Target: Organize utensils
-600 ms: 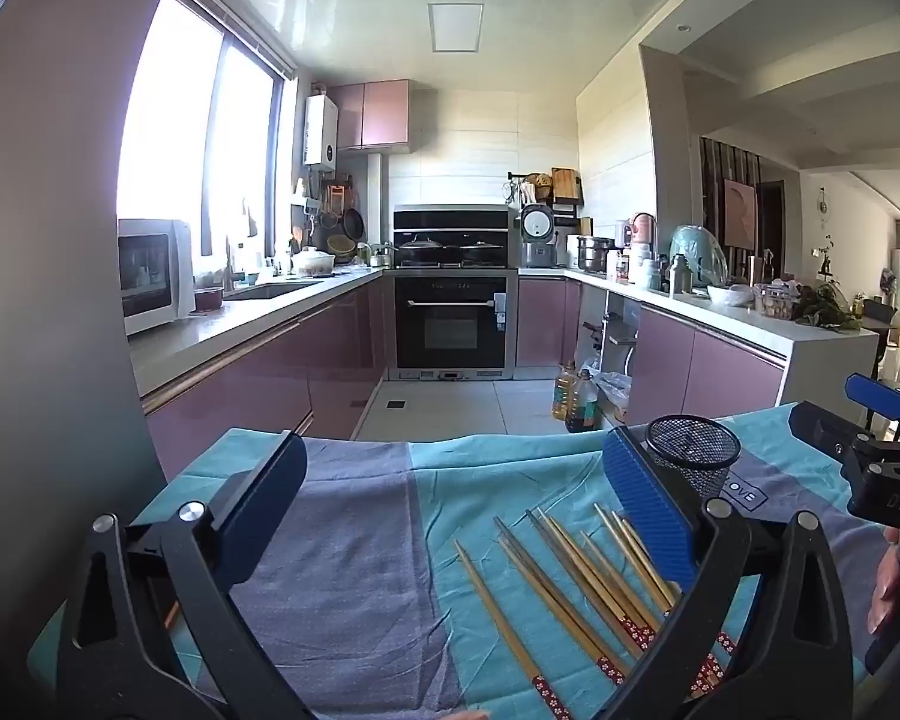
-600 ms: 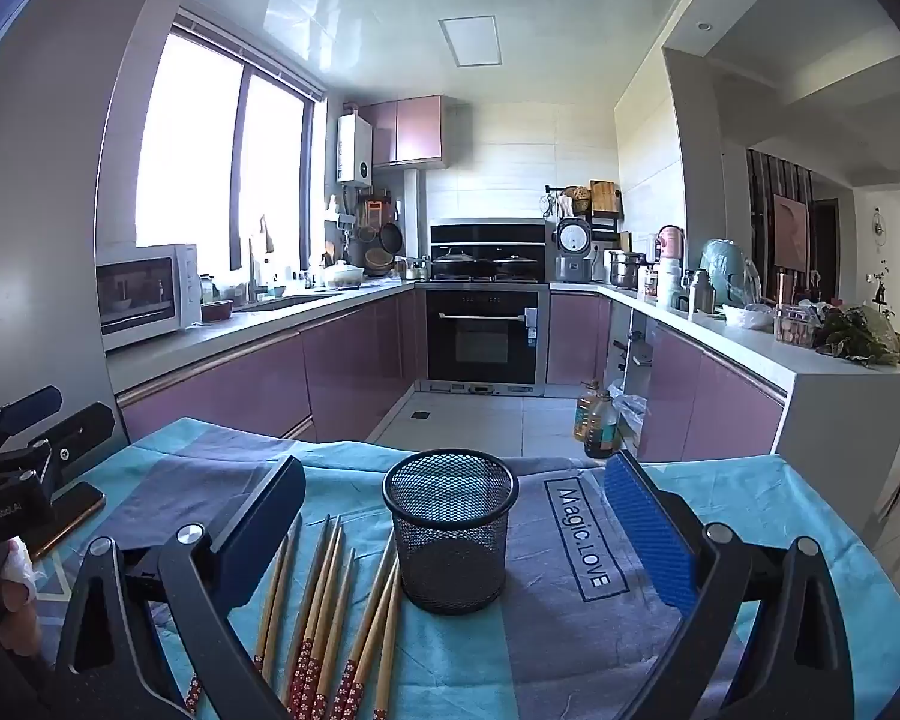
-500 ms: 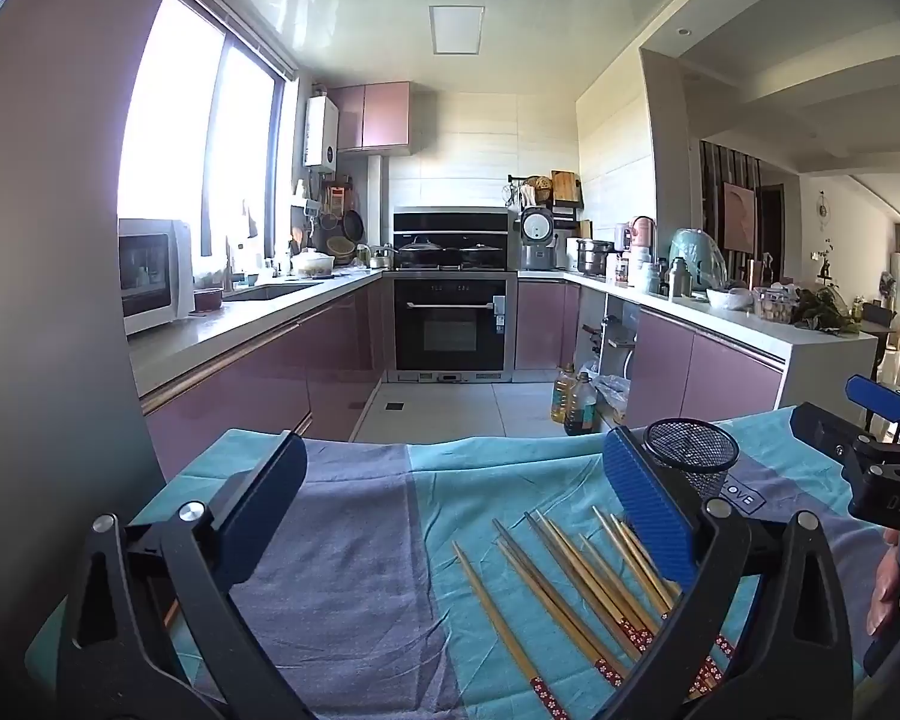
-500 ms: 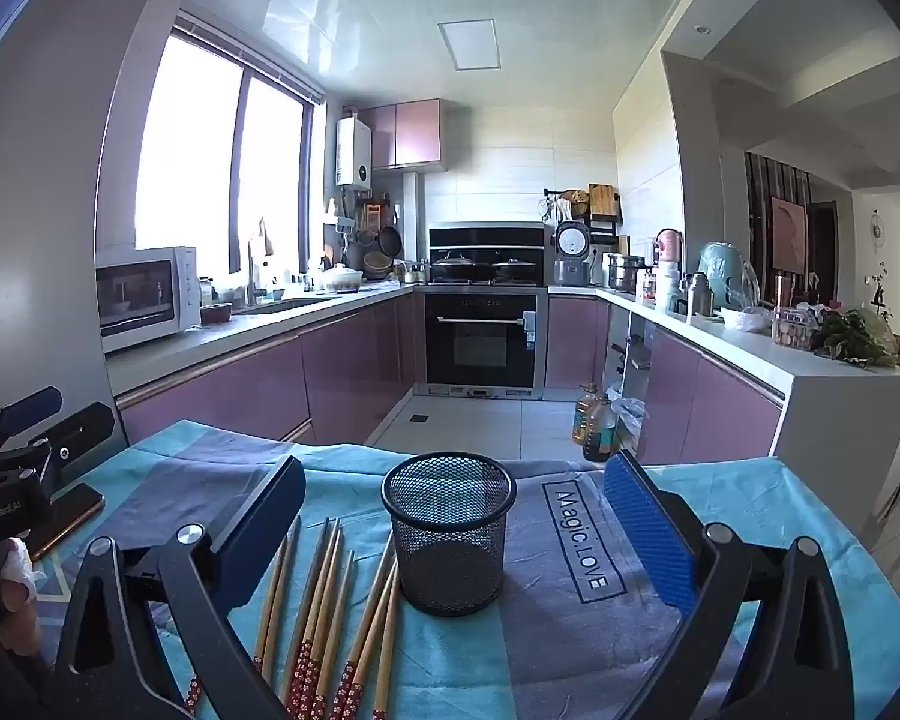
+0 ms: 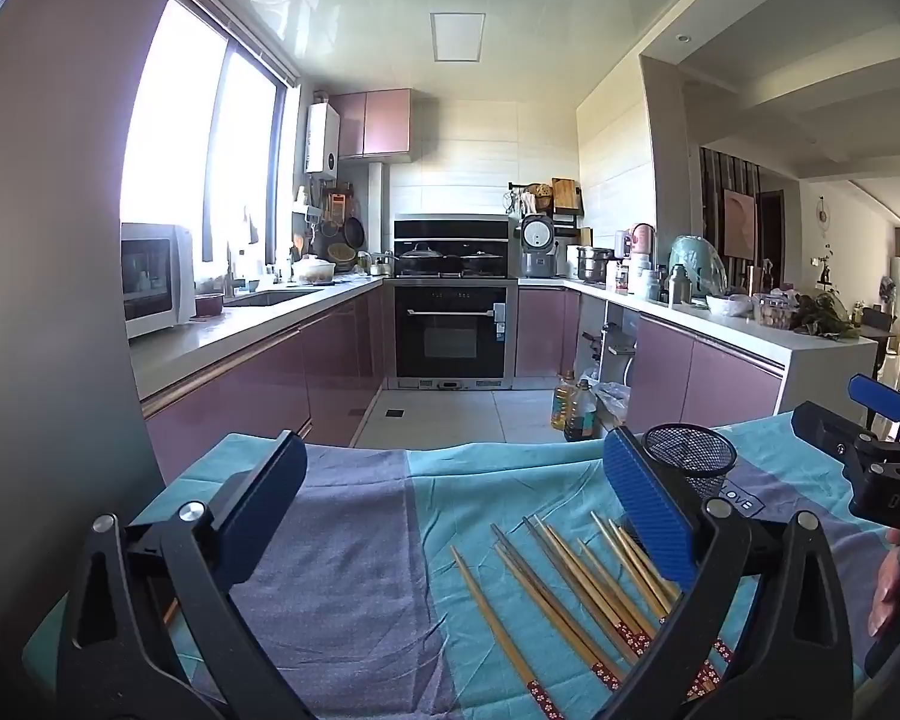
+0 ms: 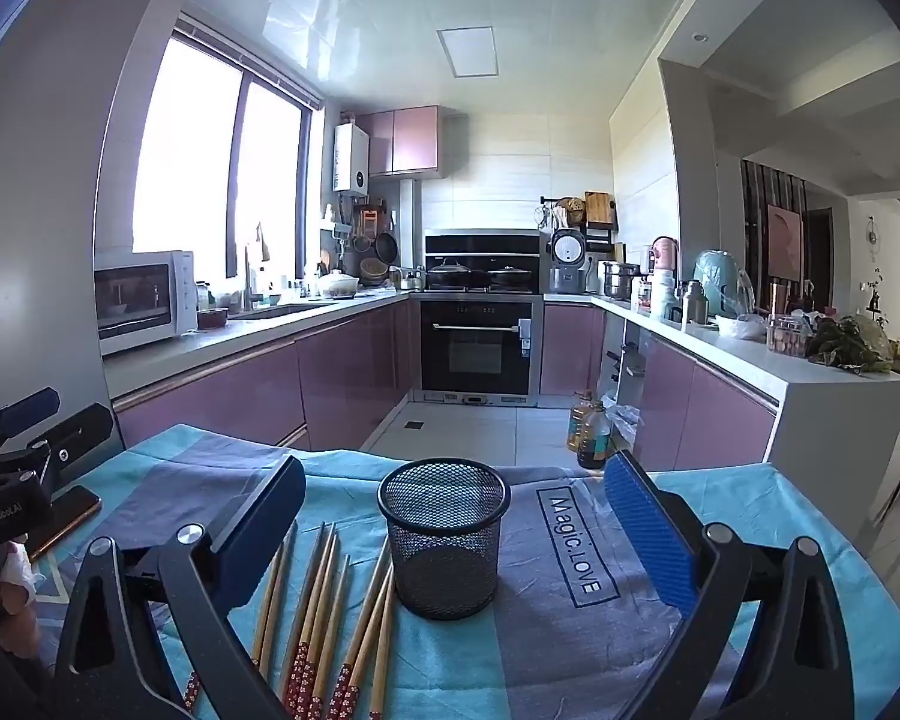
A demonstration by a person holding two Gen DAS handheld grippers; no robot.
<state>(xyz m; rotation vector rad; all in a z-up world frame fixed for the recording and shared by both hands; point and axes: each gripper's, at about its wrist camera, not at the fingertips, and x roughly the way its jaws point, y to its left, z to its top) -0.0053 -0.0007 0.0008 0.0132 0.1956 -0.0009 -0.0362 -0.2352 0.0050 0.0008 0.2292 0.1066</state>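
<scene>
Several wooden chopsticks (image 5: 564, 588) with red patterned ends lie side by side on the teal and grey cloth (image 5: 342, 540). They also show in the right wrist view (image 6: 324, 600), just left of a black mesh cup (image 6: 443, 534) that stands upright and looks empty. The mesh cup (image 5: 690, 456) sits behind the chopsticks in the left wrist view. My left gripper (image 5: 450, 516) is open and empty, above the cloth left of the chopsticks. My right gripper (image 6: 450, 528) is open and empty, its jaws either side of the cup but nearer the camera.
A phone (image 6: 66, 519) lies on the cloth at the left edge. The table's far edge drops to the kitchen floor, where oil bottles (image 6: 588, 432) stand. Purple cabinets and counters line both sides.
Both views have lifted very slightly. The chopsticks and the cup have not moved, and both grippers stay open.
</scene>
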